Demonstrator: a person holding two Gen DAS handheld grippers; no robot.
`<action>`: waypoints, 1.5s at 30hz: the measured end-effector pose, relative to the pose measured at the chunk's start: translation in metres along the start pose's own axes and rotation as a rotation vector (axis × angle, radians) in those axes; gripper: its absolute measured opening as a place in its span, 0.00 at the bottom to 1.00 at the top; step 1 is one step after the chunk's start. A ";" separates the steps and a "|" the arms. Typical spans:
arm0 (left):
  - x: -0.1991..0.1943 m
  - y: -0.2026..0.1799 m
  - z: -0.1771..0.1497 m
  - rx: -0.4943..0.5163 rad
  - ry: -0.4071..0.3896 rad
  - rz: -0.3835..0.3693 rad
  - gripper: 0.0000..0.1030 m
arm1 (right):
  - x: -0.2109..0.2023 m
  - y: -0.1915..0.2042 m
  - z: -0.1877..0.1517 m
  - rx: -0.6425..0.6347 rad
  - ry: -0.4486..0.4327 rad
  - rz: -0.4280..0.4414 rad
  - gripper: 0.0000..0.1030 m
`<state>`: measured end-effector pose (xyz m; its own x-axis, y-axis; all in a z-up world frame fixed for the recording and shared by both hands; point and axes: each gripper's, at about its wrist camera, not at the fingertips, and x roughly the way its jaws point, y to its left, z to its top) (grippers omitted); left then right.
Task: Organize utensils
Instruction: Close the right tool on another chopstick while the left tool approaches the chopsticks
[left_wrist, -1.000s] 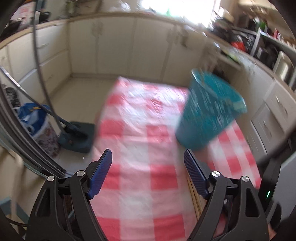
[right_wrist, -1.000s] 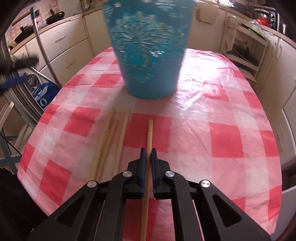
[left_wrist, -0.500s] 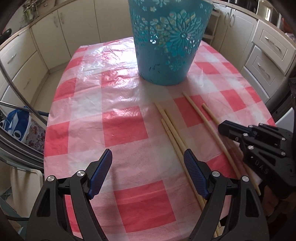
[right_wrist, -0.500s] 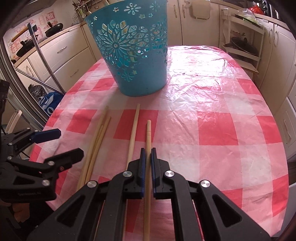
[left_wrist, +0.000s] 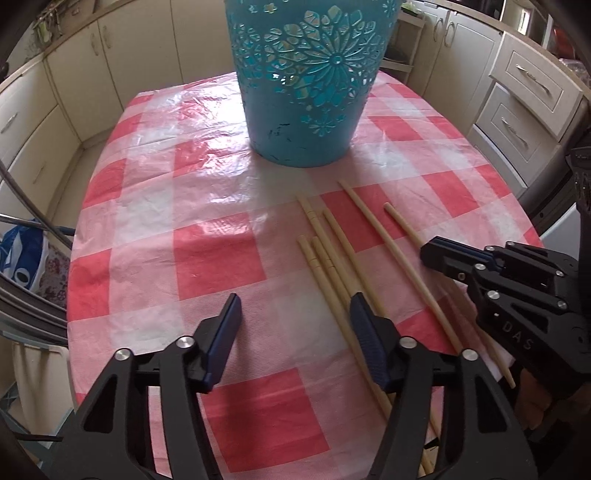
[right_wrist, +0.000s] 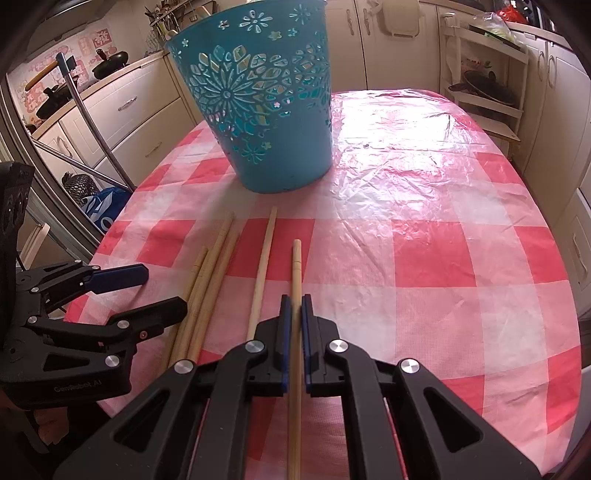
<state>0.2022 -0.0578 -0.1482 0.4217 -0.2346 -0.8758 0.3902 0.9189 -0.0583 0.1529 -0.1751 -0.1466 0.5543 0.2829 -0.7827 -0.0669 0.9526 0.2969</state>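
A teal cut-out bucket (left_wrist: 306, 92) (right_wrist: 266, 122) stands upright on the red-and-white checked tablecloth (left_wrist: 207, 206). Several wooden chopsticks (left_wrist: 327, 258) (right_wrist: 207, 280) lie bundled in front of it, with one longer stick (left_wrist: 373, 236) (right_wrist: 264, 254) beside them. My right gripper (right_wrist: 295, 310) (left_wrist: 436, 254) is shut on a single chopstick (right_wrist: 296, 266) (left_wrist: 402, 225) that rests on the cloth. My left gripper (left_wrist: 295, 325) (right_wrist: 147, 291) hovers low just left of the bundle. Its jaws are closing with only cloth between them, and its right finger sits over the bundle's near end.
Cream kitchen cabinets (left_wrist: 532, 88) ring the table. A metal frame and a blue bag (left_wrist: 18, 254) stand off the table's left edge. An open shelf rack with pans (right_wrist: 484, 92) is at the back right. The cloth right of the held chopstick is bare.
My left gripper swung down from over the table's left side to the chopsticks, and its jaws have narrowed. The right gripper stays shut on its chopstick, and the bucket now looks farther from it.
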 end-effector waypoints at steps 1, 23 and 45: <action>-0.001 0.000 0.000 0.000 0.004 -0.011 0.48 | 0.000 0.000 0.000 0.000 0.000 0.001 0.06; 0.004 -0.010 0.005 0.193 0.009 -0.074 0.10 | 0.002 0.002 0.003 -0.011 0.003 -0.006 0.06; -0.152 0.035 0.061 0.133 -0.570 -0.382 0.04 | 0.005 0.006 0.005 -0.059 0.003 -0.020 0.11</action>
<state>0.2020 -0.0091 0.0125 0.5845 -0.6970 -0.4154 0.6785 0.7006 -0.2210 0.1599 -0.1688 -0.1463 0.5539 0.2643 -0.7895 -0.1050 0.9629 0.2487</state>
